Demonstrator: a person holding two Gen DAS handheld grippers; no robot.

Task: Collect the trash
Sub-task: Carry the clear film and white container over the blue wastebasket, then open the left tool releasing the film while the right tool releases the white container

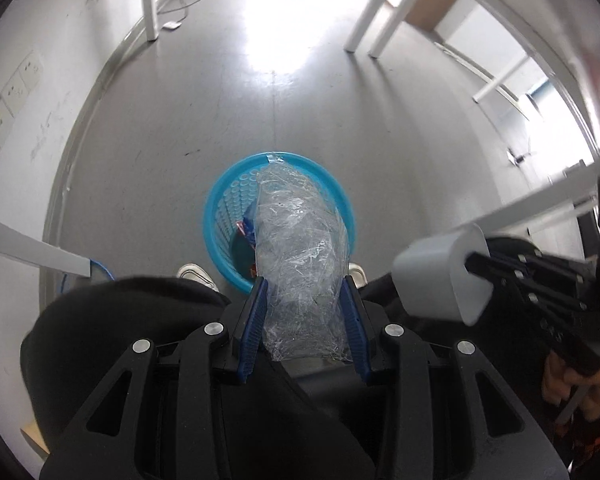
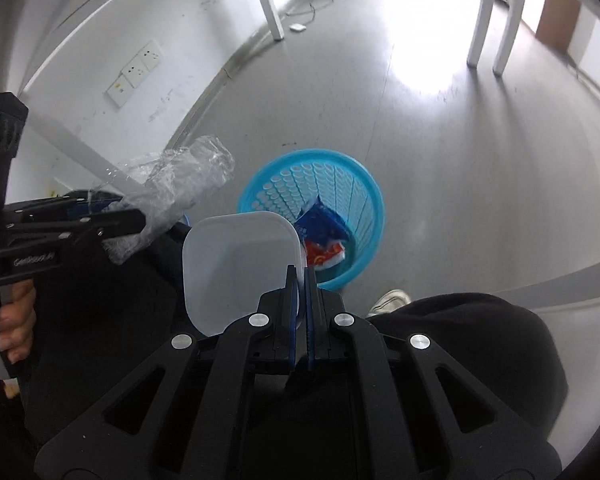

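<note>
My left gripper (image 1: 305,292) is shut on a crumpled clear plastic bottle (image 1: 300,256), held above a blue plastic waste basket (image 1: 216,216) on the floor. My right gripper (image 2: 300,276) is shut on the rim of a white plastic container (image 2: 236,264), held above and just left of the same basket (image 2: 364,200). The basket holds blue and red wrappers (image 2: 324,236). In the right wrist view the left gripper (image 2: 136,220) with the bottle (image 2: 180,184) is at the left. In the left wrist view the right gripper holds the container (image 1: 440,276) at the right.
My dark-clothed knees (image 1: 148,312) and white shoes (image 2: 392,300) are close behind the basket. White table legs (image 1: 374,8) stand further out on the grey floor. A white wall with sockets (image 2: 136,72) runs along the left. A white bar (image 1: 36,252) crosses at left.
</note>
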